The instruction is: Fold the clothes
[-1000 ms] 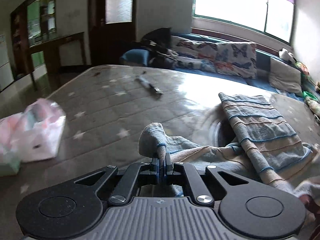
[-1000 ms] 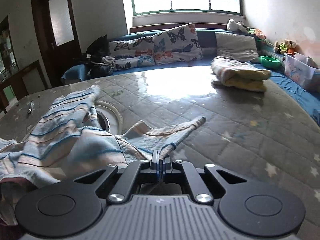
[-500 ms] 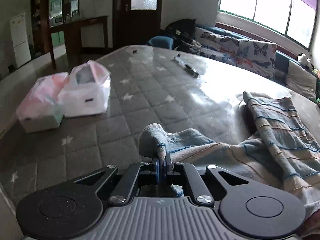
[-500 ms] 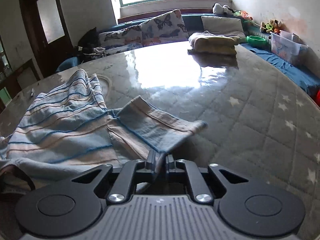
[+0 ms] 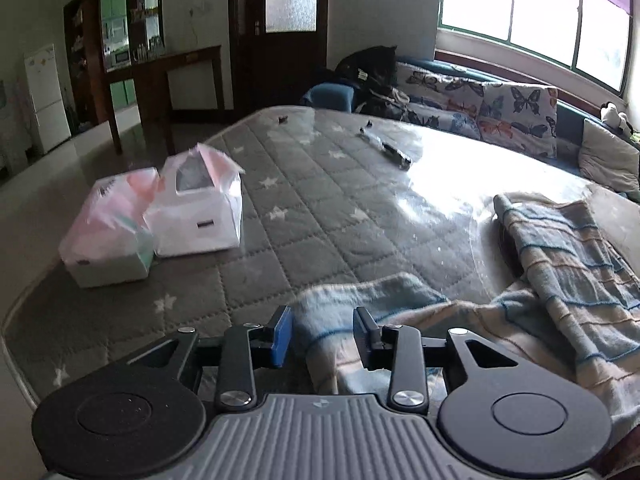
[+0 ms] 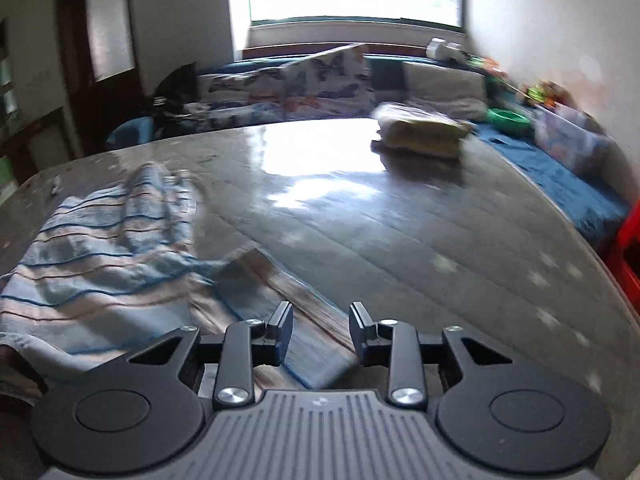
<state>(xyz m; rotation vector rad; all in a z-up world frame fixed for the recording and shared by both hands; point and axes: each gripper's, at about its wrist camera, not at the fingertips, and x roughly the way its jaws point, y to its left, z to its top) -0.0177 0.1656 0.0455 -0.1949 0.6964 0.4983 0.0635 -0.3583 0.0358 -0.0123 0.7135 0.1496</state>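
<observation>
A striped blue, beige and white garment [image 5: 560, 264] lies rumpled on the grey star-quilted mattress [image 5: 320, 208]. My left gripper [image 5: 322, 334] is open, its jaws apart on either side of a folded blue corner of the garment lying on the mattress. In the right wrist view the same garment [image 6: 112, 264] spreads to the left, and a corner of it lies under my right gripper [image 6: 320, 330], which is open with nothing pinched. The right wrist view is motion-blurred.
Two plastic-wrapped boxes [image 5: 160, 224] sit at the mattress's near-left edge. A dark pen-like object [image 5: 388, 148] lies farther back. A folded yellowish pile [image 6: 420, 130] sits at the far right of the mattress. Butterfly cushions [image 5: 500, 112] and a bench line the window side.
Both grippers have opened and let go of the garment corners they pinched. The corners now lie flat on the mattress. Both views have pulled back a little.
</observation>
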